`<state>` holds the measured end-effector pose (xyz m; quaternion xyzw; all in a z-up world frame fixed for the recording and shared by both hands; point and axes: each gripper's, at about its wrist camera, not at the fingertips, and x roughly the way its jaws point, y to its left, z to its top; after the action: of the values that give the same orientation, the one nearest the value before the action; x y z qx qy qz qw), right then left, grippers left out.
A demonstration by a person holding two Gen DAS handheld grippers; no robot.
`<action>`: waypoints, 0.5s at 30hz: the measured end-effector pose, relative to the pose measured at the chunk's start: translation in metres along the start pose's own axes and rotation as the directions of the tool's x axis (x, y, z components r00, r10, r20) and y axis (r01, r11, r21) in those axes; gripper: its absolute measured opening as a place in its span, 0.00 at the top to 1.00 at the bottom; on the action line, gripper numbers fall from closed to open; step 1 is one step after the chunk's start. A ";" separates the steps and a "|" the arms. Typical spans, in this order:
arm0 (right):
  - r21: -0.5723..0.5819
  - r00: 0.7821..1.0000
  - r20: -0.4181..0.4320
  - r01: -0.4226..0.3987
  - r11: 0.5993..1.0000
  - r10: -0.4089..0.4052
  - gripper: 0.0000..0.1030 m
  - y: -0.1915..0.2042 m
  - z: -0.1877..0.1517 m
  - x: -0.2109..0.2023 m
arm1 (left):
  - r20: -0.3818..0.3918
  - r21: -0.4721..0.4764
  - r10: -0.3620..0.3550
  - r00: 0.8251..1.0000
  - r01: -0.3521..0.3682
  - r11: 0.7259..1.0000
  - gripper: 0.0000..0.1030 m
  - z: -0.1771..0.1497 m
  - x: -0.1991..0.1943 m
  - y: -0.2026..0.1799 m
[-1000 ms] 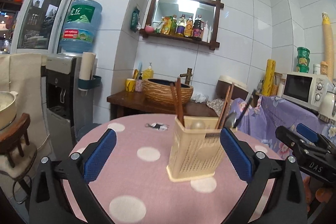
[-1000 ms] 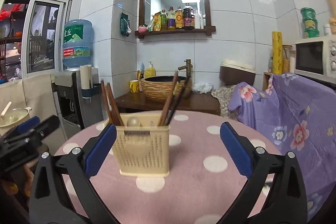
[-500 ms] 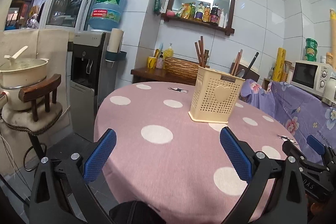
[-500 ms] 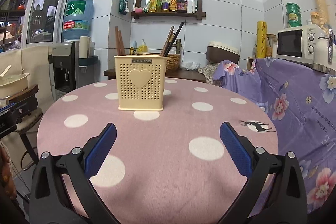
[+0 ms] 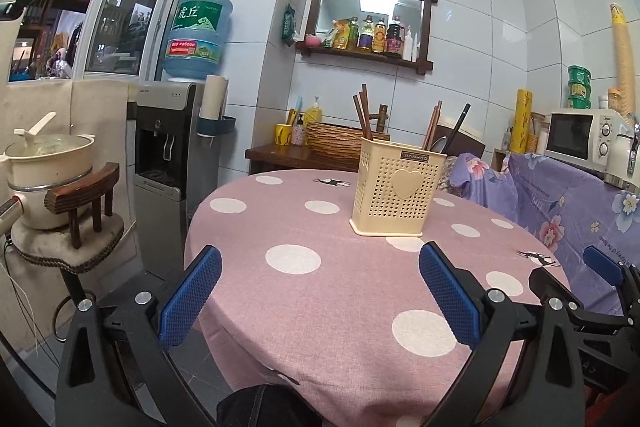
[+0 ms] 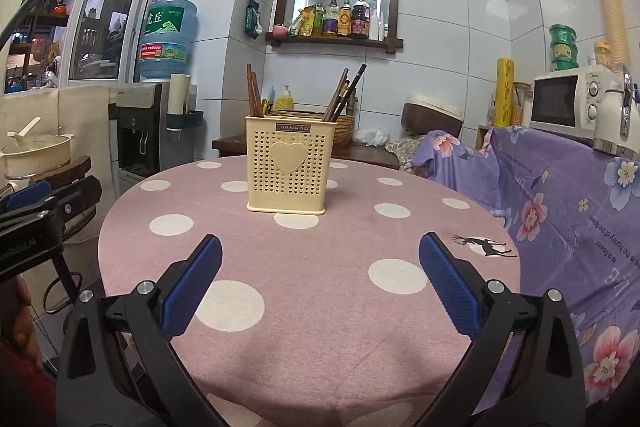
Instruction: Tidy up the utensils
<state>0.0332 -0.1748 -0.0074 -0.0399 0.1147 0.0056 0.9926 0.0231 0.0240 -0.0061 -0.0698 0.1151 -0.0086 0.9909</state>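
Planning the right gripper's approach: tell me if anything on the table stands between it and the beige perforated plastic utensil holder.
Nothing visible does. Between the open right gripper and the beige perforated plastic utensil holder lies only bare pink polka-dot tablecloth. The open left gripper is off to the side.

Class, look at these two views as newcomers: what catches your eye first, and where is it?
The cream utensil holder with a heart on its front stands upright on the pink polka-dot tablecloth, chopsticks poking from its top. Nearer the camera, both tongs, left and right, gape open and empty.
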 end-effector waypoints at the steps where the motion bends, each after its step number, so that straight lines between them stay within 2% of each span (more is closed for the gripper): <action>1: 0.001 1.000 0.001 0.001 1.000 -0.001 0.06 0.000 0.000 0.000 | 0.001 0.001 -0.001 1.000 0.001 1.000 0.05 0.000 -0.001 0.000; 15: 0.008 1.000 0.004 -0.004 1.000 0.004 0.06 -0.001 0.002 -0.004 | -0.001 0.009 -0.018 1.000 0.018 1.000 0.05 0.001 -0.004 -0.001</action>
<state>0.0295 -0.1756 -0.0050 -0.0358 0.1129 0.0075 0.9929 0.0195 0.0234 -0.0043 -0.0663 0.1147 -0.0181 0.9910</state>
